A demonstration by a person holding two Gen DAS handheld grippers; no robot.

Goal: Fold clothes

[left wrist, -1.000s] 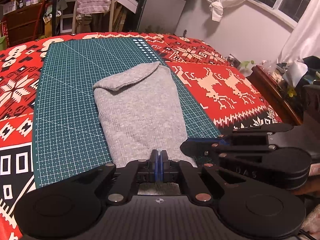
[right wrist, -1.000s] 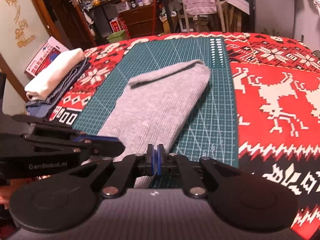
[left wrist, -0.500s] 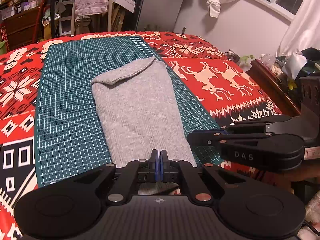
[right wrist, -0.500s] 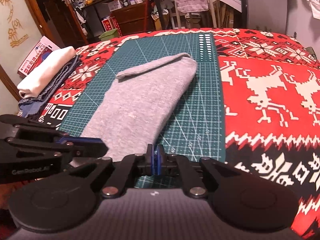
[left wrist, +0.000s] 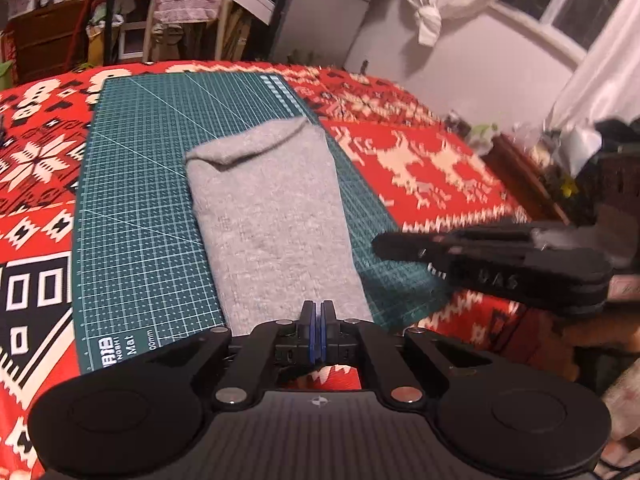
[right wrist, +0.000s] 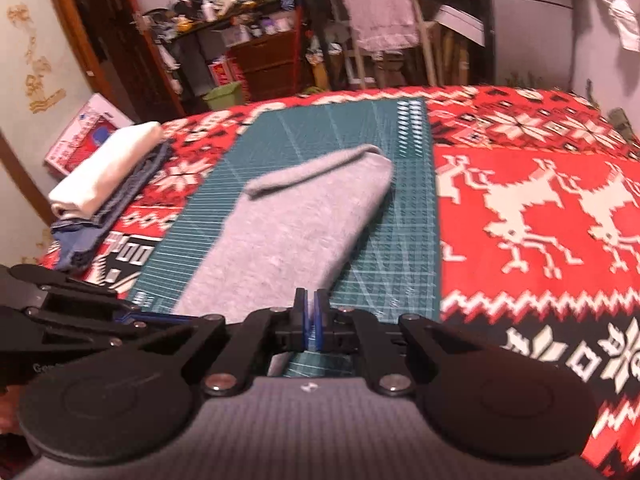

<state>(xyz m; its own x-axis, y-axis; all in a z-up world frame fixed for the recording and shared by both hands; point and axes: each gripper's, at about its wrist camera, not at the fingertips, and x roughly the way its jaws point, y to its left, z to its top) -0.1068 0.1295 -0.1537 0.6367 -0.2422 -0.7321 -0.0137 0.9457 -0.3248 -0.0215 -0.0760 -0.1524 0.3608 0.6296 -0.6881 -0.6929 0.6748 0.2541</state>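
Left wrist view shows the grey garment (left wrist: 272,216) lying folded into a long strip on the green cutting mat (left wrist: 132,200), its far end doubled over into a rounded flap. The strip's right edge runs close to the mat's right border, while a broad band of bare mat stays open on its left. Around the mat, the red patterned cloth (left wrist: 432,168) covers the counter, with plenty of free surface to the right (reindeer figures there). At the counter's far left edge sits a stack of folded clothes (right wrist: 104,176), well apart from the mat.

The left tongs (left wrist: 319,320) sit at the strip's near end, blue pads pressed together; whether any fabric is pinched between them I cannot tell. The right tongs (right wrist: 310,312) are low over the mat's near edge, just beside the strip's right corner, with only a thin gap between the pads and nothing held. Both point forward along the strip, side by side.
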